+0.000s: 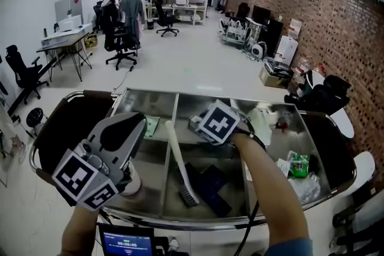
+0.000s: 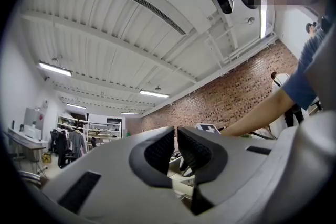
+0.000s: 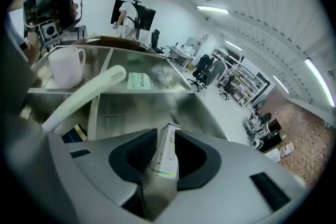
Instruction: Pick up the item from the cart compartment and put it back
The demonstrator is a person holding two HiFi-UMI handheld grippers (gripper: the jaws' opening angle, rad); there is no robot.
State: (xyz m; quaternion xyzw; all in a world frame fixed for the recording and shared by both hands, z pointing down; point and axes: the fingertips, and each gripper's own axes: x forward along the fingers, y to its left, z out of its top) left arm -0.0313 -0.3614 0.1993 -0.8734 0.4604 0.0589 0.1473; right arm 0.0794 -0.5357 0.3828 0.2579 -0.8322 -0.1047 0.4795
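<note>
In the right gripper point(image 3: 167, 138): small white box point(image 3: 167, 157), upright but tilted, between jaws parted about halfway. Loose there rather than clamped, top leaning toward the pad at 3 o'clock, no firm squeeze to be seen from either side. Behind it, bare steel floor of the cart point(image 1: 198, 92).

Near the centre of the head view: that gripper's marker cube, over the far part of the middle compartment.

At 8 o'clock in the head view: left gripper point(image 1: 135, 129), raised over the left compartment. Pads nearly together, only a thin slit between, nothing in it.

In the middle compartment, at 6 o'clock from the right gripper: white brush point(image 1: 179, 159), handle toward 12 o'clock, bristles toward 6.

At 10 o'clock in the right gripper view: white mug point(image 3: 65, 66), standing in the left compartment.

At 4 o'clock in the head view: green packet point(image 1: 298, 163) in the right compartment, well apart from both grippers.
</note>
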